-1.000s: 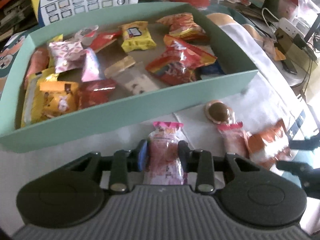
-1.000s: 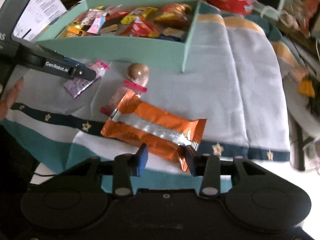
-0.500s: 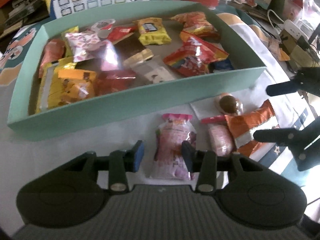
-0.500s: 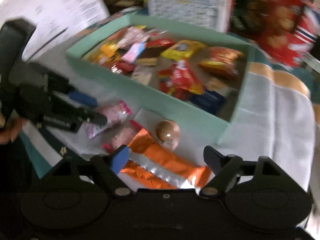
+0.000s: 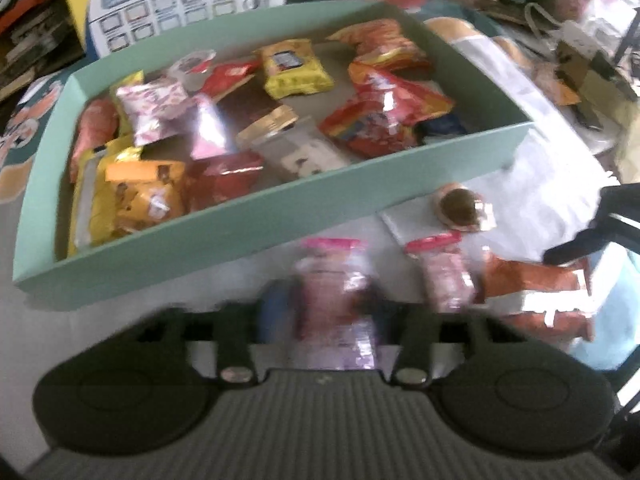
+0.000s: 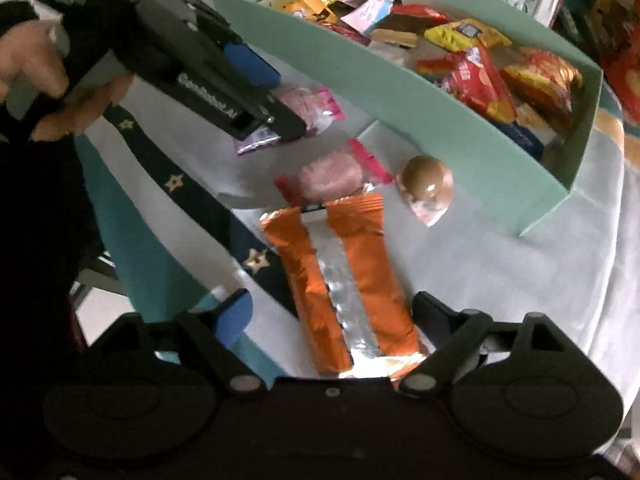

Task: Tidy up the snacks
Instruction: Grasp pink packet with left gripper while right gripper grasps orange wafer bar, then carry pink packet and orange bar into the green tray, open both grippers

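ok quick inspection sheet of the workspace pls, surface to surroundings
surface: pale cloth with a dark star-patterned band
job's things: mint green cardboard tray full of wrapped snacks; outside it lie a pink plastic snack packet, a pink wrapped candy, a round brown chocolate ball and an orange foil snack bag
clutter: nothing seen on the cloth
grippers: left hand-held gripper around the pink packet, blurred; right hand-held gripper open astride the orange bag
cables: white cord, far right
surroundings: printed keypad box behind the tray

Star-trimmed tablecloth point(image 6: 176, 182), calculator-print box point(image 5: 176, 4), red biscuit packaging point(image 6: 624, 60)
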The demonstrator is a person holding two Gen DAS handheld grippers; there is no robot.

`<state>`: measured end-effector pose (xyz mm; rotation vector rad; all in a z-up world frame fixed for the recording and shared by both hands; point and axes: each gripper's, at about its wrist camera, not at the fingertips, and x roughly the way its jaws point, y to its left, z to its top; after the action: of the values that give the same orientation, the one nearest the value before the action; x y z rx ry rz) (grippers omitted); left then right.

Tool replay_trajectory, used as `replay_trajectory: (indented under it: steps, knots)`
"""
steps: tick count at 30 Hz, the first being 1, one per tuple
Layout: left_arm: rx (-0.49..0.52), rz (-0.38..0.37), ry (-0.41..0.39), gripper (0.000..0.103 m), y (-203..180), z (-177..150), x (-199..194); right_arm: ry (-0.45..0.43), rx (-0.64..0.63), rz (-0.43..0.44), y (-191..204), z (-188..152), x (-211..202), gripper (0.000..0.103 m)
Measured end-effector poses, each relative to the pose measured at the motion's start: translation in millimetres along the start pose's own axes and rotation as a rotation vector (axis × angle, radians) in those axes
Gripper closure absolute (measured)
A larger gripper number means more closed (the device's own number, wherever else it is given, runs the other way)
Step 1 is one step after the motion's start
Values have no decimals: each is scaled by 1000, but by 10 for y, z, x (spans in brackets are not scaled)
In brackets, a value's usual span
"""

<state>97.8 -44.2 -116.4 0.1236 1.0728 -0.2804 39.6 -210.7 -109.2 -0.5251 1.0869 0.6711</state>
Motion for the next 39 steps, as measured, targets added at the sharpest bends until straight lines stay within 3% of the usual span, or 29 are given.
replay_trajectory:
  steps: [3, 5, 7, 12, 19, 22, 25, 26, 30, 39]
  knots:
    - [-49, -16, 4, 80, 69, -14, -18, -5, 44, -27, -61, 45, 33, 27]
    - [-83, -22, 10, 82, 125, -34, -46, -37, 96, -55, -86, 76, -4, 50]
    - [-89, -34, 12, 85, 163, -66, -80, -53, 157, -63, -73, 95, -18, 53]
    - [-93, -53, -5, 91, 206, -160, -237, -73, 240, -118, 73, 67, -68, 54]
    - [-83, -54, -10, 90, 203, -226, -292, -131, 355, -130, 11, -43, -309, 54]
    - [-80, -70, 36, 74, 182, -215, -184, -152, 410, -136, -24, -59, -317, 54]
    - [-25, -44, 25, 72, 83, -237, -147, -175, 455, -139, -26, -77, -314, 54]
    - [-3, -35, 22, 72, 48, -242, -141, -182, 471, -136, -30, -81, -307, 54]
    - [-7, -42, -11, 95, -2, -259, -241, -218, 523, -142, -9, -119, -372, 54]
    - [-46, -60, -107, 97, 43, -173, -617, -323, 586, -125, -99, -10, -668, 54]
